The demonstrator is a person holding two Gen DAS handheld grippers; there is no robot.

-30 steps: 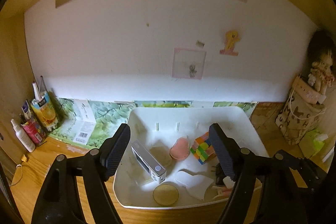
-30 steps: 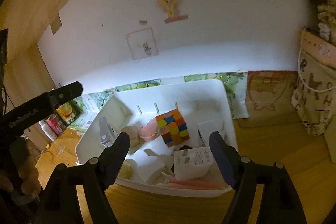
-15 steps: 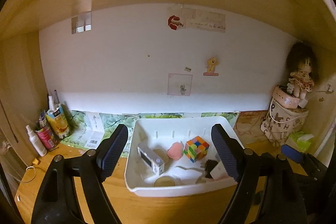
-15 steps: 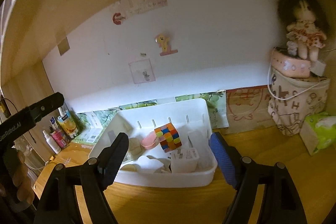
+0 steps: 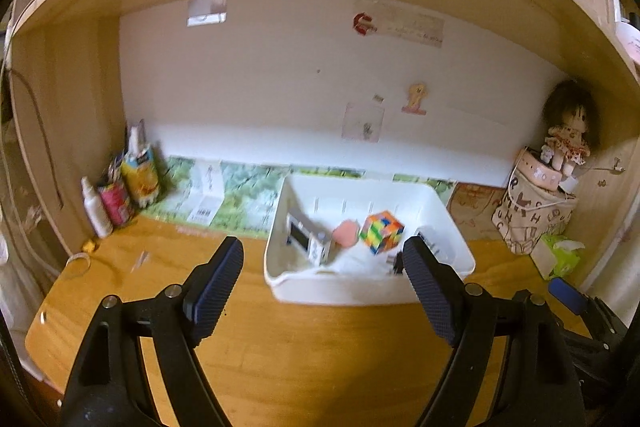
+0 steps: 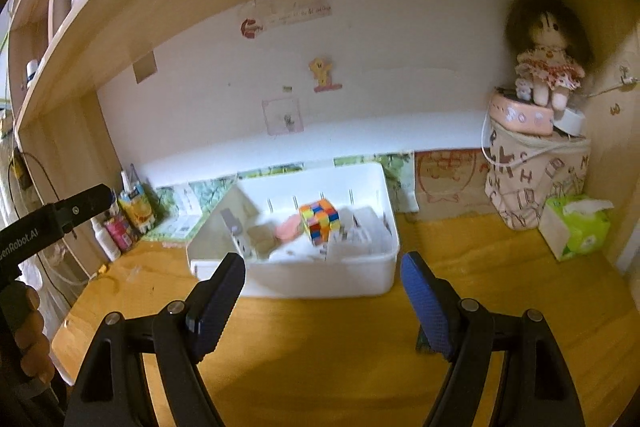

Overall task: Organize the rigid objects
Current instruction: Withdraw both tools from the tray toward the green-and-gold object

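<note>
Wooden desk [image 5: 320, 347] holds a white bin [image 5: 360, 291], seemingly cluttered; both claws released.

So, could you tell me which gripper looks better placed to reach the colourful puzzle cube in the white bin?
Probably the right gripper: the puzzle cube sits almost centred between its open fingers. In the left gripper view, the cube lies toward one finger. Both grippers are empty, short of the white bin.

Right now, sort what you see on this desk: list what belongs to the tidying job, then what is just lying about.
Job:
- white bin
- colour cube, in the bin
- pink piece, in the bin
- silver box, in the bin

Lying about:
- doll
- printed bag
- tissue pack
- bottles and cartons at the left wall
</note>
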